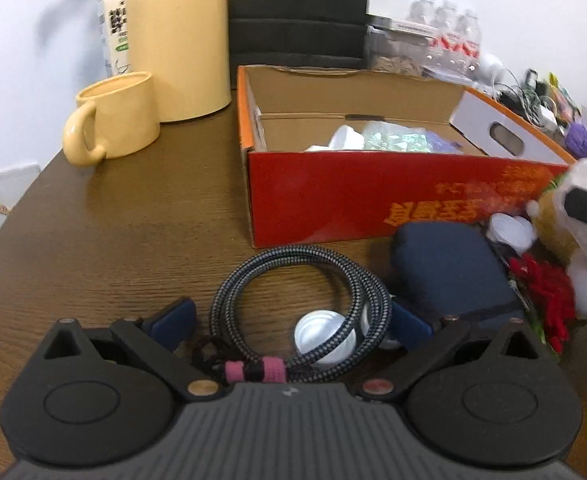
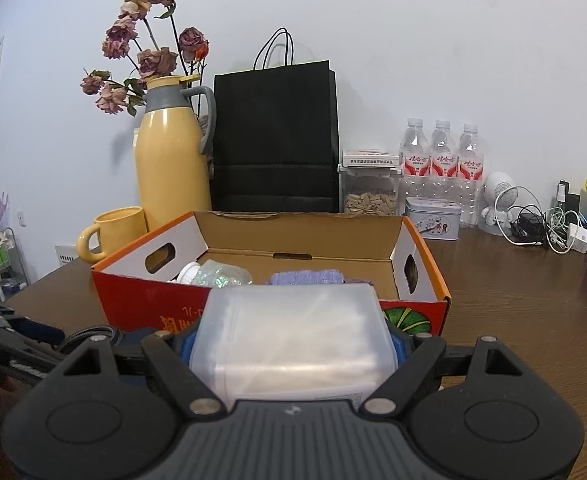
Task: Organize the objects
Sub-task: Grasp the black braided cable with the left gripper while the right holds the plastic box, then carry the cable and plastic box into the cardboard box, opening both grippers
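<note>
Braided in black and grey, one coiled cable (image 1: 299, 312) lies on the brown tabletop (image 1: 133, 232) between the spread blue pads of the left gripper (image 1: 291, 322), whose jaws stand released around it without pressing; two pink bands bind the coil at its near end, and one white cap (image 1: 319, 338) sits inside the loop; just right of the coil lies one dark blue pouch (image 1: 451, 268), with one white lid (image 1: 509, 230), one red sprig (image 1: 547, 294) and one plush toy (image 1: 585, 236) beyond it at the picture's edge; the right gripper (image 2: 293, 350) has its jaws clenched wide on one clear plastic packet (image 2: 293, 336), held just in front of the red cardboard box (image 2: 141, 300); that one box stands open, holding a white piece, a crinkled clear bag and a purple cloth (image 2: 313, 278); behind it stand one yellow mug (image 2: 115, 230), one yellow flask (image 2: 171, 152), one black paper bag (image 2: 275, 140), one jar of seeds (image 2: 369, 196), one small tin (image 2: 433, 220) and three water bottles (image 2: 441, 164) against the white wall.
</note>
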The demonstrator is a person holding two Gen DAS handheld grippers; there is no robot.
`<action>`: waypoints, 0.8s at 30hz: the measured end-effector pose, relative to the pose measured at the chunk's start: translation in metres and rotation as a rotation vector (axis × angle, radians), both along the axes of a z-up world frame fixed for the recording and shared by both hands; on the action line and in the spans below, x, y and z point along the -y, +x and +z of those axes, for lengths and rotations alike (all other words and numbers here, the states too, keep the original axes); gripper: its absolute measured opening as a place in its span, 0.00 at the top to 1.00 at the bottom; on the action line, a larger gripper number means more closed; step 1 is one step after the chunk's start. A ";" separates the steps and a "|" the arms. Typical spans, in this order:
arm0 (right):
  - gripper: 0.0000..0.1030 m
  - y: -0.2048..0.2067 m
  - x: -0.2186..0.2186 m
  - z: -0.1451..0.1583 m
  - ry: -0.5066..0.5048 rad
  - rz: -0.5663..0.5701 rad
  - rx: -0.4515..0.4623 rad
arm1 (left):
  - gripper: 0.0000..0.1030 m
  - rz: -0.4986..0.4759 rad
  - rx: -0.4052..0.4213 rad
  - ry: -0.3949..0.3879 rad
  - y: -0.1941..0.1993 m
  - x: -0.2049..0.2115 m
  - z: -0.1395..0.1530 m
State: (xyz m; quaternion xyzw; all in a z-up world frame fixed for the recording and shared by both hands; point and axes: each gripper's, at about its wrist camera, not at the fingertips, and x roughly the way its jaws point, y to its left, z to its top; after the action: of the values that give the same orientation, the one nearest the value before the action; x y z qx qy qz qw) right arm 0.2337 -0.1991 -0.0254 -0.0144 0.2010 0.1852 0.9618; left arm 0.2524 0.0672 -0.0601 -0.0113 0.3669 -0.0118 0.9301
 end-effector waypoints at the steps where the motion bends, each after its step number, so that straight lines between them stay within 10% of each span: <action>1: 0.21 0.000 -0.001 0.000 -0.002 0.002 0.000 | 0.00 0.000 0.000 0.000 0.001 -0.001 0.000; 24: 0.21 -0.008 -0.008 -0.004 -0.034 0.012 0.034 | 0.13 0.087 0.162 -0.072 -0.032 -0.006 0.013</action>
State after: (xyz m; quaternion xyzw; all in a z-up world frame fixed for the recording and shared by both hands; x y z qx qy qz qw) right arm 0.2255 -0.1913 -0.0290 -0.0353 0.1879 0.1874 0.9635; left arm 0.2202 0.0728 -0.0476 -0.0595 0.2890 0.0146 0.9554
